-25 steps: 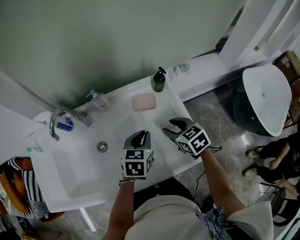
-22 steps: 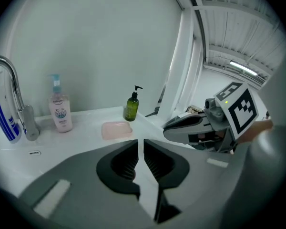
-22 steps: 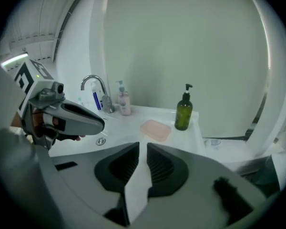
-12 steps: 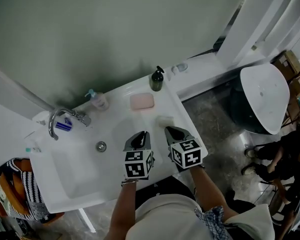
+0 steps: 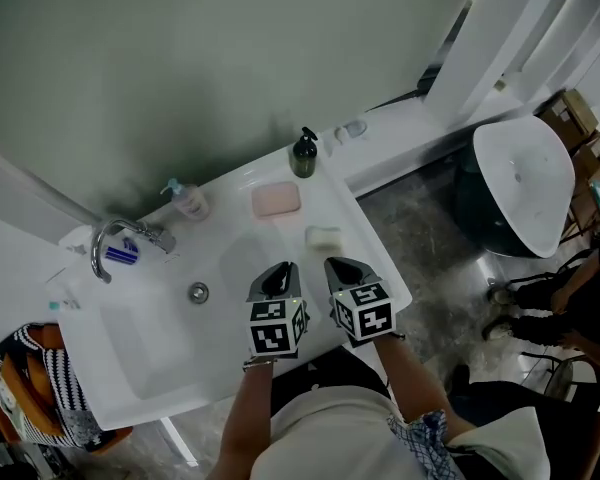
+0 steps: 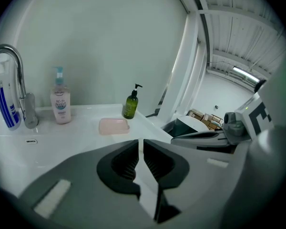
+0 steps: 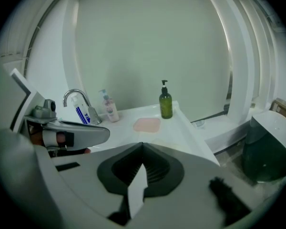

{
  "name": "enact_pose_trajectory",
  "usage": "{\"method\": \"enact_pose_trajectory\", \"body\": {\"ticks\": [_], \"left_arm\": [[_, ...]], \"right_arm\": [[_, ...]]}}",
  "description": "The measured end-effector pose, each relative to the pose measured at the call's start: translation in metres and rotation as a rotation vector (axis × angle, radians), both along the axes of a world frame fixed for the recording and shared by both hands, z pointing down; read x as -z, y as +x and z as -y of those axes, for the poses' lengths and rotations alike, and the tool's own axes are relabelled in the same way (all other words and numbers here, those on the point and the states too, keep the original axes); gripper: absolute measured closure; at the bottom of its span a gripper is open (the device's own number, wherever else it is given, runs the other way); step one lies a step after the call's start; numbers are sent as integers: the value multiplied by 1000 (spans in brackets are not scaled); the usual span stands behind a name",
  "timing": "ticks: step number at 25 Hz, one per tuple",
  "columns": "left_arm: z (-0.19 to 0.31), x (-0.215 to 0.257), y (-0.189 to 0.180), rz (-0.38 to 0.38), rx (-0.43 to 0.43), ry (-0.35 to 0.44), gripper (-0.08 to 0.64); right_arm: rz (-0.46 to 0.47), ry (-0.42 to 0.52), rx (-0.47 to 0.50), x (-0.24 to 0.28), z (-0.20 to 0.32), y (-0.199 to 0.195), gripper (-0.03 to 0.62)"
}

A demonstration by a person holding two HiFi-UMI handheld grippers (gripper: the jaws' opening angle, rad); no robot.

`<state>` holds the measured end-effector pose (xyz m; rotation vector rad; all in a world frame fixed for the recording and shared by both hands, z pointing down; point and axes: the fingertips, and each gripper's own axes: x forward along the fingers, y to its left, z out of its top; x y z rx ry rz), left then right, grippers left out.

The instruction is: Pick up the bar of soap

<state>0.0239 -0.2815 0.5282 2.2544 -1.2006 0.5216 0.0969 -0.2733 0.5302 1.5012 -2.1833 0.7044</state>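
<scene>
Soap bar [image 5: 323, 236] on counter [image 5: 352, 220], just ahead of right gripper [image 5: 339, 264] fingers, just closed empty; left gripper [image 5: 278, 269] closed.

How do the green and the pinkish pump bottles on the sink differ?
The green bottle is dark with a black pump; the pinkish bottle is pale with a light blue pump. The green bottle stands by the sink's right corner; the pinkish bottle beside the tap. Both stand upright.
</scene>
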Motion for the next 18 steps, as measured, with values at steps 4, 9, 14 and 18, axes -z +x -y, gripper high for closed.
{"method": "enact_pose_trajectory", "body": {"ticks": [4,9,14,18], "left_arm": [[-4,-3,4,3,-10,-5,522],[-7,-4,6,9,-22,-9,522],[-8,-6,5,13,-22,-7,524],[-8,-7,6,20,-23,-11,524]], "right_arm": [[-17,-2,9,-2,-4,-2,578],[-36,-15,25,-6,-8,-5,578],[-44,-21,30,-9,-11,-5,578],[-45,-23,21,-9,-9,-2,578]]}}
